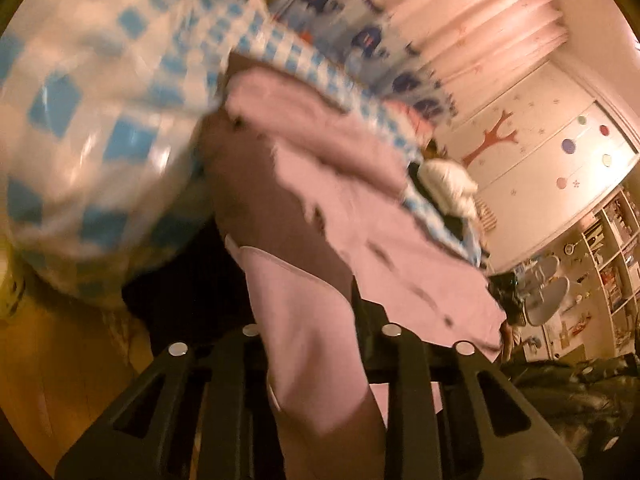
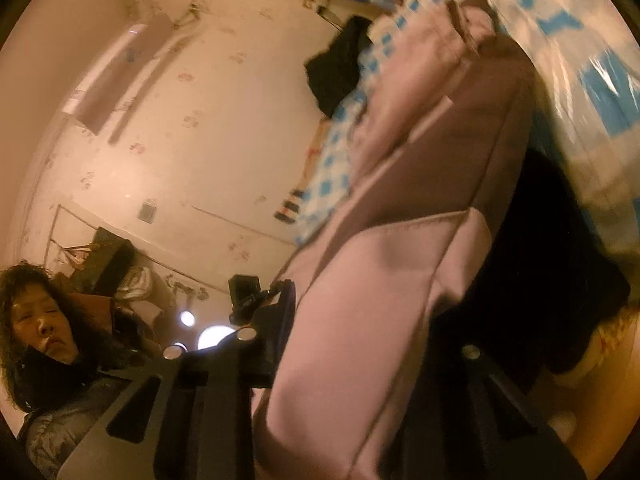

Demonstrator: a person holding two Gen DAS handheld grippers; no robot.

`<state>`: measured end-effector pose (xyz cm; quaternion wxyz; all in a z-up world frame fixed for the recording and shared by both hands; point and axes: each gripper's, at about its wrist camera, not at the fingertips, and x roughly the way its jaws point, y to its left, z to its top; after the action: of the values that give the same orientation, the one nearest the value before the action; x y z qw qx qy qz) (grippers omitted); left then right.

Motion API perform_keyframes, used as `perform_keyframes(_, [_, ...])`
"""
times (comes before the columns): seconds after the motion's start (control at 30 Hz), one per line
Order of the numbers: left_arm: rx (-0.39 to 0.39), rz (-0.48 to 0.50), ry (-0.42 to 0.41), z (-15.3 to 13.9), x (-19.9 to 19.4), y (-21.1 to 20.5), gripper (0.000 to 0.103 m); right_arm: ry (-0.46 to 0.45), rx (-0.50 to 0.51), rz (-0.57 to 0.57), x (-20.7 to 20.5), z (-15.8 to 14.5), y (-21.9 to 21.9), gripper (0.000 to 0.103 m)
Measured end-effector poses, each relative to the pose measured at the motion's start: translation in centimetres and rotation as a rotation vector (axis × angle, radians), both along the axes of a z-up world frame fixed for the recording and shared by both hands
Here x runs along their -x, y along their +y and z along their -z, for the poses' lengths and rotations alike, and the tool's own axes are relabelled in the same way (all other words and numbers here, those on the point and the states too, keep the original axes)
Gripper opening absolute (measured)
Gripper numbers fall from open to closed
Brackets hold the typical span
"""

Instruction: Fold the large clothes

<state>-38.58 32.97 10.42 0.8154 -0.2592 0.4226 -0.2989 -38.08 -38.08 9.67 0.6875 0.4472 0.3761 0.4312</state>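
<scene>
Pink garment fills the way ahead, checkered bedding crowding left; open room lies right.

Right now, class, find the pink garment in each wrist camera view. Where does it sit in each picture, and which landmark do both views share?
Left wrist view: the pink garment runs from the bottom centre, between the left tongs, up toward the middle.
Right wrist view: the pink garment fills the centre-right, rising from the right tongs toward the upper right.
Shared landmark: the blue-and-white checked sheet beside it.
</scene>
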Motion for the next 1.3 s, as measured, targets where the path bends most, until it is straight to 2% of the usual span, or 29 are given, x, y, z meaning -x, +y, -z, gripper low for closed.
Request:
perform_keyframes(0.1, [0.023, -0.017, -0.089, -3.2, 0.1, -0.1, 0.018, -0.068, -0.035, -0.001, 0.0, -2.0, 0.3, 0.027])
perform_keyframes(0.2, [0.091, -0.026, -0.177, -6.2, 0.7, 0.4, 0.018, -0.130, -0.074, 0.000, 0.2, -4.1, 0.5, 0.027])
perform_keyframes(0.33, [0.167, 0.015, -0.254, -8.6, 1.8, 0.7, 0.018, -0.195, -0.144, 0.003, 0.8, -5.9, 0.1, 0.027])
perform_keyframes(0.43, [0.187, 0.028, -0.239, -7.9, 1.9, 1.4, 0.018, -0.191, -0.146, 0.009, 0.8, -5.4, -0.4, 0.027])
perform_keyframes(0.57, [0.255, 0.000, -0.175, -5.1, 1.1, 2.5, 0.018, -0.157, -0.200, 0.008, -0.1, -3.3, -0.2, 0.027])
perform_keyframes(0.7, [0.300, -0.018, -0.179, -5.2, -0.6, 2.9, 0.018, -0.179, -0.239, 0.016, -1.9, -3.9, -0.6, 0.027])
perform_keyframes(0.83, [0.330, -0.046, -0.186, -6.6, -4.3, 2.5, 0.019, -0.201, -0.269, 0.024, -5.9, -5.0, -0.9, 0.027])
perform_keyframes(0.97, [0.369, -0.104, -0.175, -7.5, -10.5, 1.9, 0.019, -0.191, -0.297, 0.064, -11.8, -5.7, -1.3, 0.027])
perform_keyframes(1.07, [0.364, -0.141, -0.166, -7.6, -14.6, 1.4, 0.019, -0.160, -0.290, 0.105, -16.3, -5.7, -1.8, 0.027])
perform_keyframes(1.17, [0.373, -0.176, -0.121, -6.6, -19.5, 1.0, 0.019, -0.121, -0.268, 0.137, -20.2, -5.1, -2.1, 0.027])
perform_keyframes(1.3, [0.369, -0.228, -0.028, -3.7, -25.7, 0.3, 0.019, -0.009, -0.228, 0.185, -26.1, -2.5, -2.2, 0.029])
